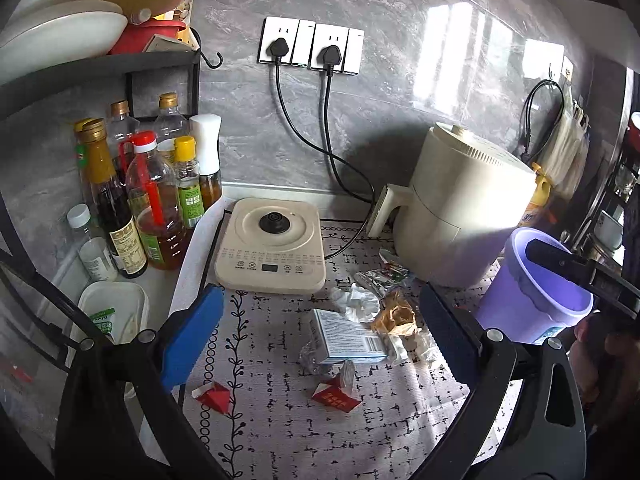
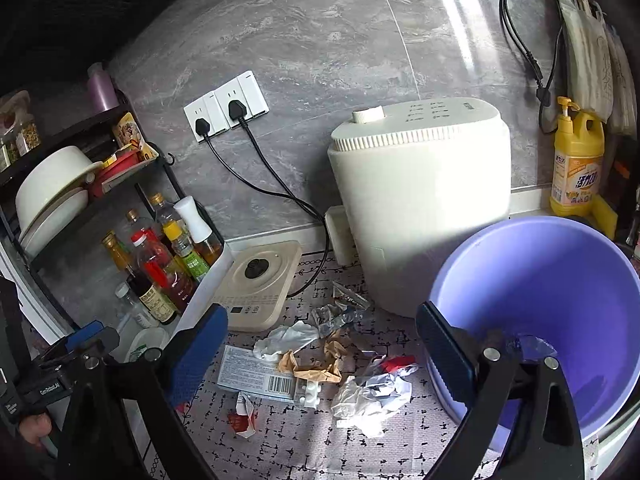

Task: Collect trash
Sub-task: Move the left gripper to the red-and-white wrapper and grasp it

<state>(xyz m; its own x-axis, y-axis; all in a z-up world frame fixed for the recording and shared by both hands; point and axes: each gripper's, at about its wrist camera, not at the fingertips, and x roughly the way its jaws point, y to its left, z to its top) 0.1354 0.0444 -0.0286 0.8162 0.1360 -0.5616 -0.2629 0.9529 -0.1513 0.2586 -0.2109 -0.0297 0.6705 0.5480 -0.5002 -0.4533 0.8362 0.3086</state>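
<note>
Purple plastic round bin (image 2: 560,300) stands on the patterned desk (image 2: 320,448), right of scattered trash: a pale blue cardboard box (image 1: 348,338), crumpled white tissue (image 2: 370,400), brown paper (image 2: 316,364). Left claw (image 1: 320,336) and right claw (image 2: 320,360) hover spread apart, holding nothing.

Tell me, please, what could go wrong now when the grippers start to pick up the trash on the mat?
1. The black power cord lies on the mat close behind the foil wrapper; a finger might snag it.
2. The white tissue and brown paper overlap other scraps, so one grasp may drag or drop neighbours.
3. The purple bin looks light and sits near the counter edge; the right gripper, open beside it, might nudge it.
</note>
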